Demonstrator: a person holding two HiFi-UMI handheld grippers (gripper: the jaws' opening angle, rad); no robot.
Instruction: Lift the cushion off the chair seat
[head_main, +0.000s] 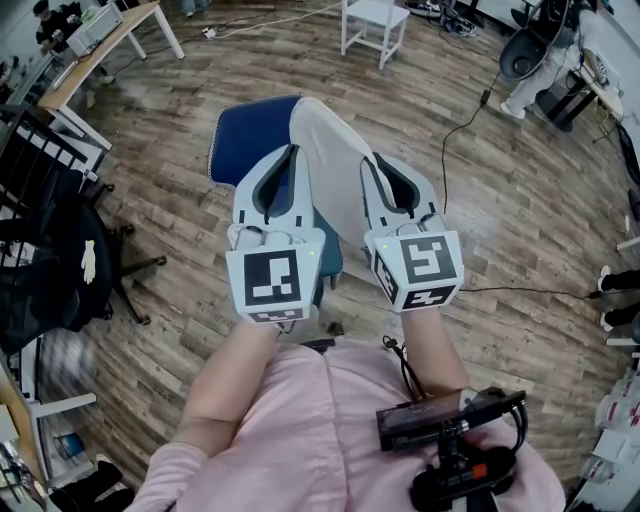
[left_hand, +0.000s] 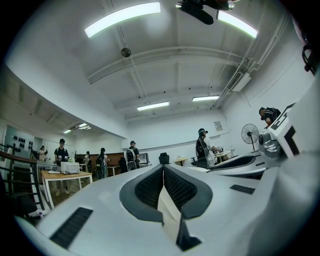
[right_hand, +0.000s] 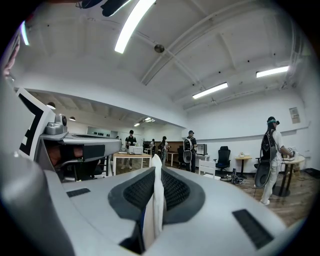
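Wood-plank flooring (head_main: 180, 210) stretches through an open workroom, with a long desk (head_main: 100, 50) at upper left, a white chair (head_main: 375, 25) at the top edge and a black office chair (head_main: 60, 260) to the left. At centre, a person in a pink top (head_main: 300, 440) holds two hand-held grippers side by side, each topped by a marker cube (head_main: 275, 283). Between them rises the pale cushion (head_main: 330, 170), standing on edge and leaning away from the person, above a blue chair seat (head_main: 245, 140). Whether its lower end touches the seat cannot be told from the head view.

The left gripper (left_hand: 163, 170) has its jaws pressed onto a fold of cream fabric, which runs down between the black ribbed pads (left_hand: 145, 187). The right gripper (right_hand: 156, 167) likewise pinches the cushion, whose white edge stands upright between its pads and pokes just past the tips, with a thin blue strip beside it.

Both gripper views look out across the room, where several people stand near tables under ceiling strip lights. A standing fan (left_hand: 249, 134) shows at right in the left gripper view. A black cable (head_main: 450, 130) trails across the floor right of the chair.
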